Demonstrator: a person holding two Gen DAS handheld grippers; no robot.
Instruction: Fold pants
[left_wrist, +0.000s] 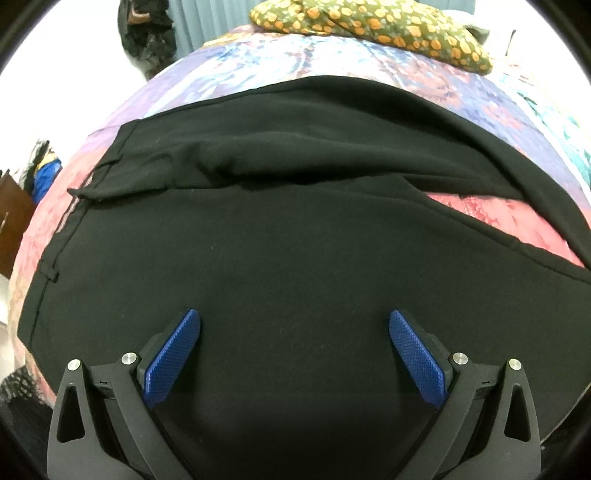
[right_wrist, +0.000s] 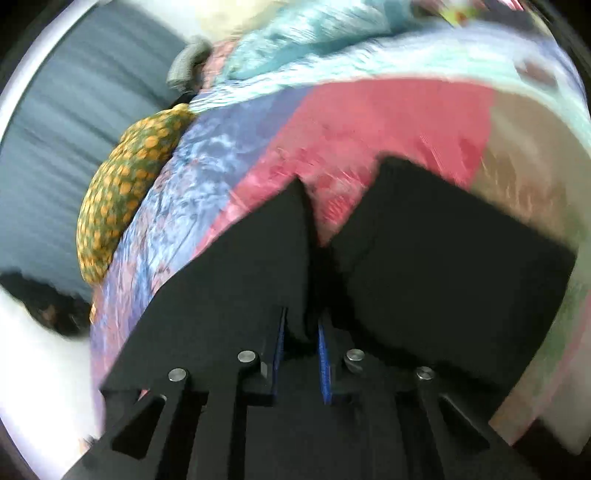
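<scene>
Right now the black pants (left_wrist: 295, 229) lie spread on the bed's quilt (left_wrist: 258, 62), legs running off to my right. My left tongs (left_wrist: 294, 317) hover open above the seat; my right tongs (right_wrist: 300, 325) pinch a leg fold.

Ahead of your left claw (left_wrist: 294, 328), black pants (left_wrist: 295, 229) cover the patchwork bed (left_wrist: 491, 218); a spotted cushion (left_wrist: 369, 26) lies beyond.
</scene>
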